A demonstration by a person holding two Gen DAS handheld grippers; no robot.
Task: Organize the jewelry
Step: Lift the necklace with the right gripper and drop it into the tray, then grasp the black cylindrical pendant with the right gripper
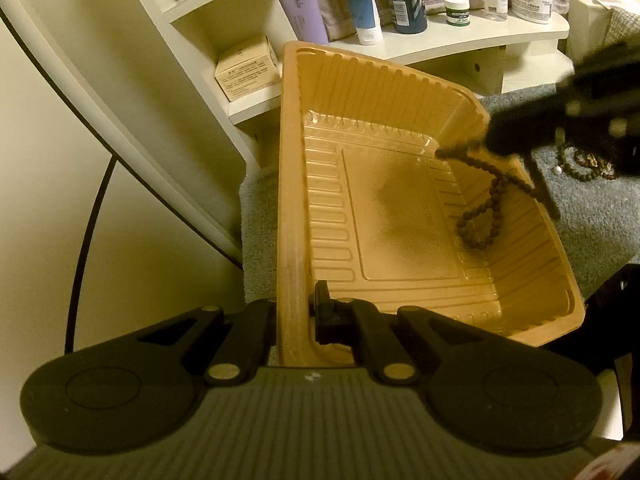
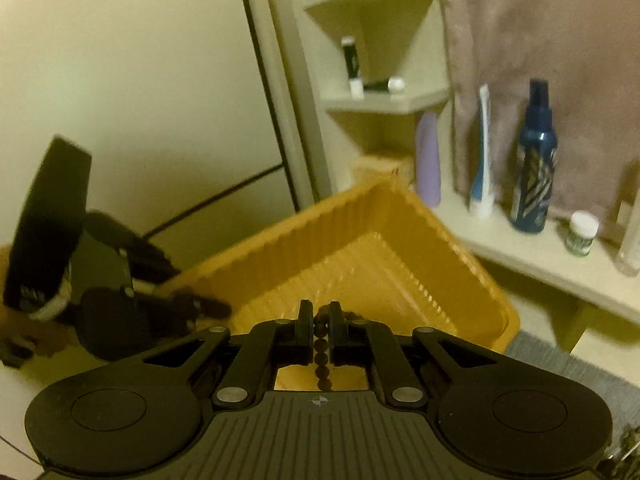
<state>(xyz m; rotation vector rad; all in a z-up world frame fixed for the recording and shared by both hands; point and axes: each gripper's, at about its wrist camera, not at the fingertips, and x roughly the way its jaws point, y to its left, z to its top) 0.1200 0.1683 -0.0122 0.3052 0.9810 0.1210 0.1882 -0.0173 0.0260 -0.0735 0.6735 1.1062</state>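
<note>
An orange plastic tray [image 1: 520, 280] with ribbed walls lies tilted over a grey towel. My left gripper [image 1: 294, 316] is shut on the tray's near left rim. My right gripper [image 1: 444, 154] comes in from the right above the tray, shut on a dark beaded bracelet [image 1: 480, 220] whose loop hangs down to the tray's right inner wall. In the right wrist view the bracelet's beads [image 2: 322, 354] run between the shut fingers of the right gripper [image 2: 320, 312], with the tray [image 2: 472, 280] just ahead and the left gripper [image 2: 208, 306] on its left rim.
More dark bead strings [image 1: 584, 164] lie on the grey towel [image 1: 600, 216] right of the tray. Behind stands a cream shelf unit [image 1: 460, 46] with bottles, tubes, jars and a small box [image 1: 246, 68]. A pink towel [image 2: 540, 60] hangs at the back.
</note>
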